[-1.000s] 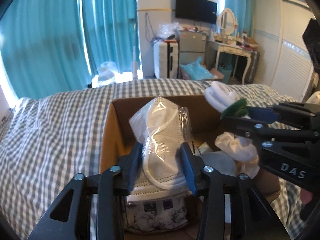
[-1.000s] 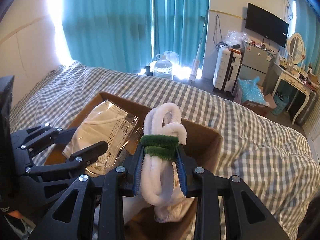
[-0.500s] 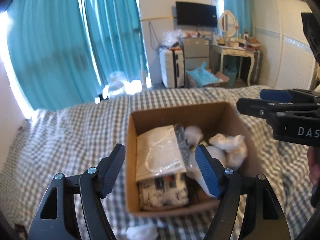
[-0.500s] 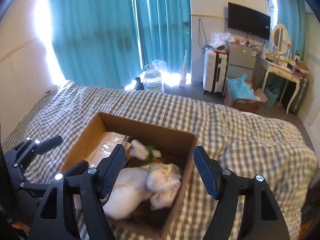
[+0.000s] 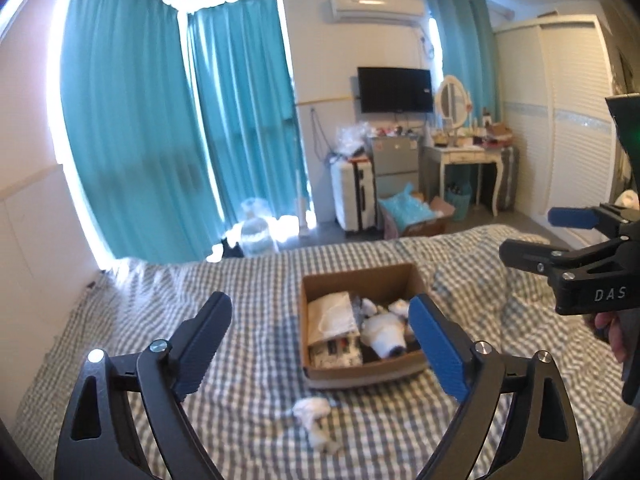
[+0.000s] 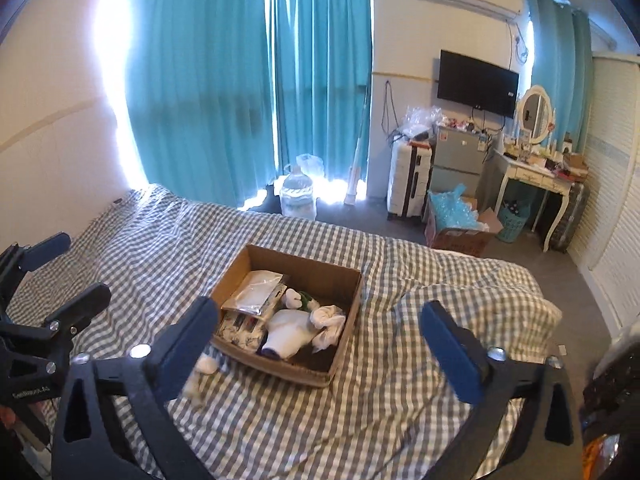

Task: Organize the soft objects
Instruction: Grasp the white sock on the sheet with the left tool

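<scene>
the cardboard box (image 6: 347, 288) of soft items sits mid-bed on the checked cover (image 6: 400, 420). a white sock (image 5: 314, 410) lies outside at the box's 6 o'clock. left gripper (image 5: 320, 346) and right gripper (image 6: 316, 344) are opening wide, holding nothing.

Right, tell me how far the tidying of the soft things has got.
Done: the mask pack, the white roll with the green band and other white soft items lie in the box on the bed. In hand: nothing; the left claw and right claw are empty, jaws opening. Left: one white scrap lies on the bed in front of the box.
</scene>
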A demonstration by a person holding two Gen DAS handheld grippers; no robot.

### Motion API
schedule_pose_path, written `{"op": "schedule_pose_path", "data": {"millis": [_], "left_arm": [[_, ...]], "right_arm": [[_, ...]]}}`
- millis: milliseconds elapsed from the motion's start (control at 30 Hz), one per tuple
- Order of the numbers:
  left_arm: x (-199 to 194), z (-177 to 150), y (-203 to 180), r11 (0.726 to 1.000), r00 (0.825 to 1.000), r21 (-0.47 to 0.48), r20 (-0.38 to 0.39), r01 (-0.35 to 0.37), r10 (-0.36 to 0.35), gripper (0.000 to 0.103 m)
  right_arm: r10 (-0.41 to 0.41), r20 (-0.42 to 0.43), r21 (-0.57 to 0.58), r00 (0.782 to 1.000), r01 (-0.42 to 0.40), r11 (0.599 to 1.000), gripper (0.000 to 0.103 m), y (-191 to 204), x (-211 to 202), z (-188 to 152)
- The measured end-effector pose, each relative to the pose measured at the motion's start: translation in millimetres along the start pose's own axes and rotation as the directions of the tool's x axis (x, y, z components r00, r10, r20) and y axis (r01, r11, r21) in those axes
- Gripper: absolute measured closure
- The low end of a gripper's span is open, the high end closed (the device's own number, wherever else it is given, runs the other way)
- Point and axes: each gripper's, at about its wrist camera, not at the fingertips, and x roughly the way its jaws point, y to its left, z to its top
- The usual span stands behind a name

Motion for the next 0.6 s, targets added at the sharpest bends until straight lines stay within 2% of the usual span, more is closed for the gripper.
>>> {"op": "schedule_pose_path", "data": {"millis": [167, 267, 367, 467, 600], "left_arm": [[-16.5, -14.1, 2.2, 1.0, 1.0, -0.007, 0.01, -0.011, 0.011, 0.011], [-4.3, -34.9, 7.8, 0.999, 1.0, -0.035, -0.019, -0.009, 0.008, 0.011], [11.9, -62.4, 7.7, 0.997, 0.998, -0.073, -0.056, -0.019, 0.015, 0.011], [46.4, -96.0, 11.5, 0.993, 0.989, -0.099, -0.138, -0.057, 0.043, 0.011], [99.5, -145.6, 13.9, 0.986, 0.967, -0.145, -0.25, -0.08, 0.042, 0.013]], "right_arm": [[-0.036, -0.006, -0.007, 0.999, 0.036, 0.999, 0.0, 12.1, -20.5, -14.7], [-0.03, -0.011, -0.004, 0.999, 0.03, 1.0, 0.0, 19.0, -14.3, -32.4], [-0.039, -0.046, 0.001, 0.998, 0.039, 0.999, 0.0, 21.6, 9.5, -55.8], [-0.061, -0.093, 0.002, 0.994, 0.062, 0.998, 0.0, 22.5, 44.7, -80.3], [-0.05, -0.158, 0.02, 0.986, 0.054, 0.998, 0.0, 22.0, 96.9, -112.8]]}}
